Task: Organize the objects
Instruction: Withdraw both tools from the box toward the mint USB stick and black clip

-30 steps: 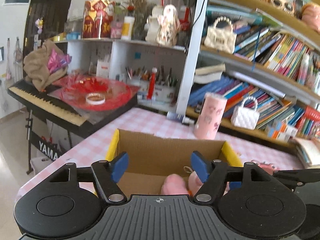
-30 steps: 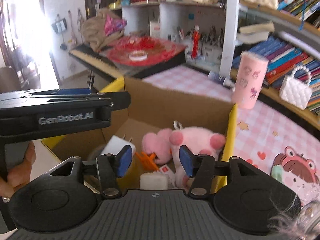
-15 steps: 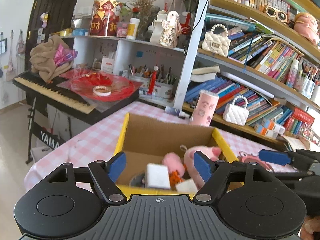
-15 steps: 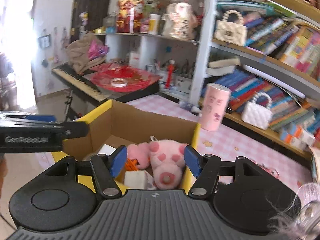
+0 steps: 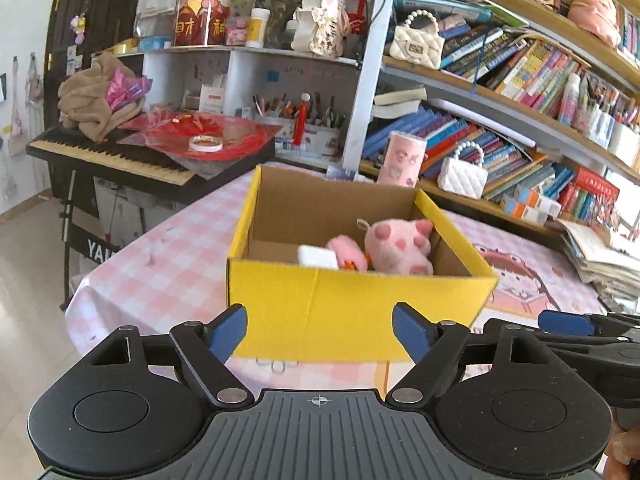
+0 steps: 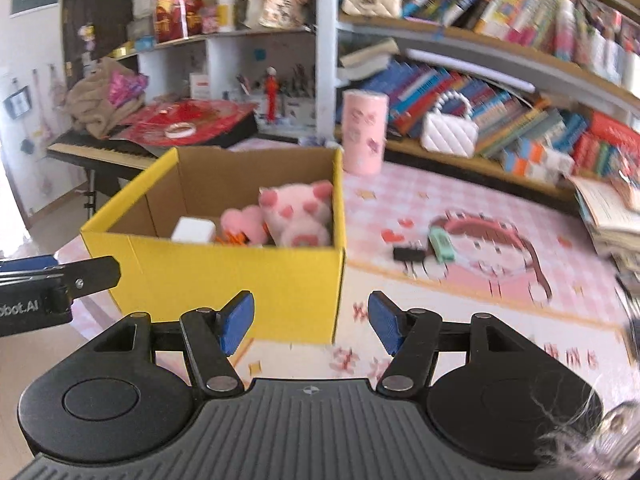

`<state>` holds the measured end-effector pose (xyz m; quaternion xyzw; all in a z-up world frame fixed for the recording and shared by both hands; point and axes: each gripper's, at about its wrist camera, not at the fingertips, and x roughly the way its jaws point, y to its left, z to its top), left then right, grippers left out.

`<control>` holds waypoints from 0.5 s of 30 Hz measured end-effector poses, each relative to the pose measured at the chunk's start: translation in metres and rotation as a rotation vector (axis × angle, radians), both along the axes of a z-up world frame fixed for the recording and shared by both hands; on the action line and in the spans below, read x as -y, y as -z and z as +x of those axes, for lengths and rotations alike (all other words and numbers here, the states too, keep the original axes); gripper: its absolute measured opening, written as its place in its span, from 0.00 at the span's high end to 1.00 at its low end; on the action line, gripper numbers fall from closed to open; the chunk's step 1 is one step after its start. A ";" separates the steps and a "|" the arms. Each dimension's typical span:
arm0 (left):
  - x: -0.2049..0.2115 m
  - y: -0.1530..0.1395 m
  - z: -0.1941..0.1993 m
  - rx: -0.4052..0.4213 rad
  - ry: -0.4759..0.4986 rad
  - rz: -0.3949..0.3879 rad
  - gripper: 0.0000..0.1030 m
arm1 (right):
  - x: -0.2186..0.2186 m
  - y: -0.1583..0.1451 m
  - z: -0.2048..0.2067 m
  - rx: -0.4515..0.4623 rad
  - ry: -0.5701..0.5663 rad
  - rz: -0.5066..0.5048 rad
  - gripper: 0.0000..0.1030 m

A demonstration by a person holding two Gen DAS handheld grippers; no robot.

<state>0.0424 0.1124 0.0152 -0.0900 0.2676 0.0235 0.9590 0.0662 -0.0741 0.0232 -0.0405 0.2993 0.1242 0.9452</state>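
Both tools, left [image 5: 320, 332] and right [image 6: 311, 322], backed off gaping (empty) from yellow cardboard box [image 5: 352, 300].

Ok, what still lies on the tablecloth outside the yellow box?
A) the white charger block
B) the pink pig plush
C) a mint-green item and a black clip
C: the mint-green item and black clip lie on the tablecloth, right of the yellow box.

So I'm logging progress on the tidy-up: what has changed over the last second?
Both tongs, left and right, have pulled back and away from the yellow box: a second ago they hung over its inside, now its whole front wall shows. Both are open and empty, as before. The pink plush and white block stay in the box. The green item and black clip lie on the table.
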 end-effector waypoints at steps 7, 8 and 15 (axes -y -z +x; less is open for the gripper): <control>0.008 0.013 -0.016 -0.071 0.032 0.045 0.16 | 0.002 0.009 -0.019 -0.031 0.045 -0.017 0.39; 0.008 0.014 -0.018 -0.077 0.035 0.045 0.16 | 0.002 0.010 -0.022 -0.035 0.049 -0.020 0.39; 0.011 0.015 -0.034 -0.083 0.070 0.054 0.13 | 0.004 0.015 -0.044 -0.042 0.077 -0.027 0.32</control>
